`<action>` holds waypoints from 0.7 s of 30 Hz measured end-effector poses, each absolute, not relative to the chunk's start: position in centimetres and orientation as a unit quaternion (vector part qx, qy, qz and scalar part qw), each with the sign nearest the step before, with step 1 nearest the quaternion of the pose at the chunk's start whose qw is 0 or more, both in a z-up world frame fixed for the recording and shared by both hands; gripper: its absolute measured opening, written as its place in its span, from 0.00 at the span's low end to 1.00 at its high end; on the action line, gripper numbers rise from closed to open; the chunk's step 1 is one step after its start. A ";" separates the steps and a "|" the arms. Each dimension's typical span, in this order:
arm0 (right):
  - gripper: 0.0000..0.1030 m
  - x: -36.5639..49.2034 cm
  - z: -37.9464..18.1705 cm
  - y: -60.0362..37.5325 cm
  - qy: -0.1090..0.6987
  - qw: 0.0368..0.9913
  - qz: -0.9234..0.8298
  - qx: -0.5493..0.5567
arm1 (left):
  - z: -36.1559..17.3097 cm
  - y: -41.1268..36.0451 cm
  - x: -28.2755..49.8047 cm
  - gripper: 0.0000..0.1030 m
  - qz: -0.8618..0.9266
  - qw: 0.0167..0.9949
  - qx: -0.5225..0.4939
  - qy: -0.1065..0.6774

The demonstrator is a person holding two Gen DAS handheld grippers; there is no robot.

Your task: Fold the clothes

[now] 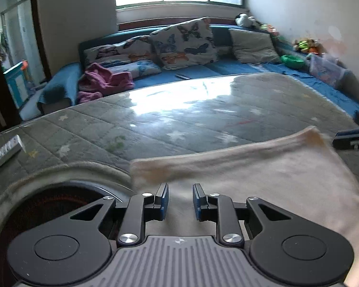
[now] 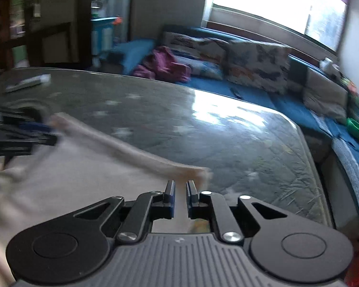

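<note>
a pale cloth is spread on the near part of the table, its far edge lying as a thick rolled band. the left gripper is held over the cloth's left corner with its jaws parted by a narrow gap and nothing seen clamped between them. the right gripper is set at the opposite corner, jaws also narrowly parted, cloth visible in the gap; whether it is pinched cannot be told, since that view is blurred.

a slip is judged likely: the table top is glossy and reflective, so the cloth could slide instead of creasing. uneven lifting of the two corners could skew the fold. the cloth looks soft, matte and limp, faintly stained orange near both corners. the quilted star pattern under the table's sheen looks padded.
</note>
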State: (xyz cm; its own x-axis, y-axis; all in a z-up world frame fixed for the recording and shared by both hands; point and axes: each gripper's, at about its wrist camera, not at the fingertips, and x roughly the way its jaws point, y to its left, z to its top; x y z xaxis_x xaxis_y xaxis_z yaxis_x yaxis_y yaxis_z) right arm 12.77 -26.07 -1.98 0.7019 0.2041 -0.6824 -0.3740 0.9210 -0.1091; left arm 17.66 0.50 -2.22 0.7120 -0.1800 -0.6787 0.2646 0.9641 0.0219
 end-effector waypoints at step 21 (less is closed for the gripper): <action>0.23 -2.9 -3.4 -16.3 0.340 0.841 0.357 -0.221 | -2.6 -0.3 10.5 0.25 -0.175 0.912 0.047 0.369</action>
State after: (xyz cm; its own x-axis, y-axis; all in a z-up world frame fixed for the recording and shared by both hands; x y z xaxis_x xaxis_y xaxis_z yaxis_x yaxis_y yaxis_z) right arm -2.95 -16.32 -3.45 0.5131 0.4506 -0.7305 -0.7515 0.6470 -0.1287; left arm 10.53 -0.31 -2.65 0.6663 -0.2847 -0.6892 0.3539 0.9343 -0.0438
